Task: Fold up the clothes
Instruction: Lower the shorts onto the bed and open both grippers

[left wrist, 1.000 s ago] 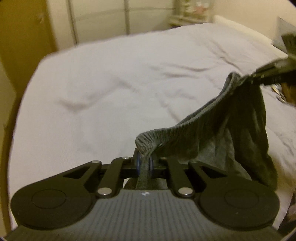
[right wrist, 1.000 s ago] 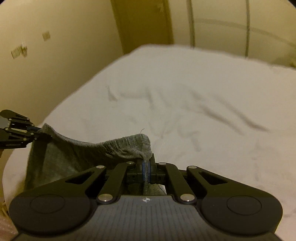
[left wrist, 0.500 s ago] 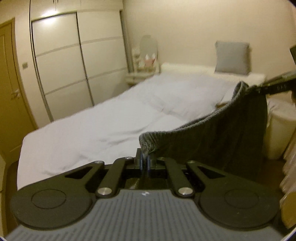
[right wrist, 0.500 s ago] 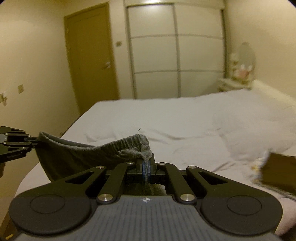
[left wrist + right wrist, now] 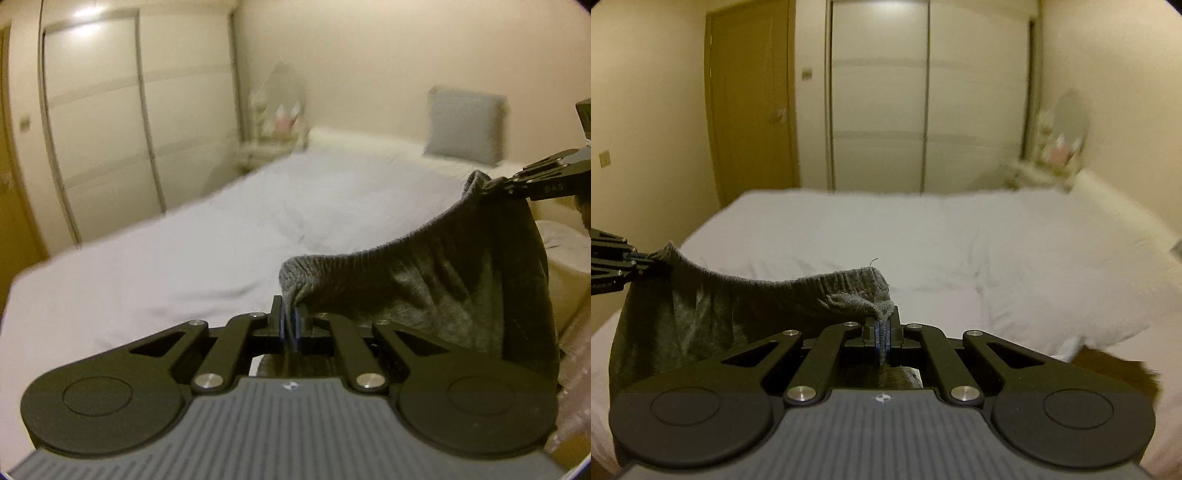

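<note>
A dark grey garment (image 5: 443, 288) with a ribbed elastic waistband hangs in the air between my two grippers, its body drooping below the band. My left gripper (image 5: 290, 325) is shut on one end of the waistband. My right gripper (image 5: 882, 334) is shut on the other end, and the same garment (image 5: 701, 317) sags to its left. In the left wrist view the right gripper (image 5: 517, 182) pinches the band at the far right. The left gripper (image 5: 639, 264) shows at the left edge of the right wrist view. The garment's lower part is hidden behind the gripper bodies.
A wide bed with a white duvet (image 5: 923, 243) lies ahead and below. A grey pillow (image 5: 465, 125) leans on the far wall. Sliding wardrobe doors (image 5: 923, 96), a wooden door (image 5: 750, 103) and a cluttered bedside stand (image 5: 273, 125) line the room. A white bin (image 5: 569, 254) sits at right.
Both grippers have lifted and tilted up, so the views swung from the bed surface to the room walls. The garment stays held by its waistband, raised off the bed.
</note>
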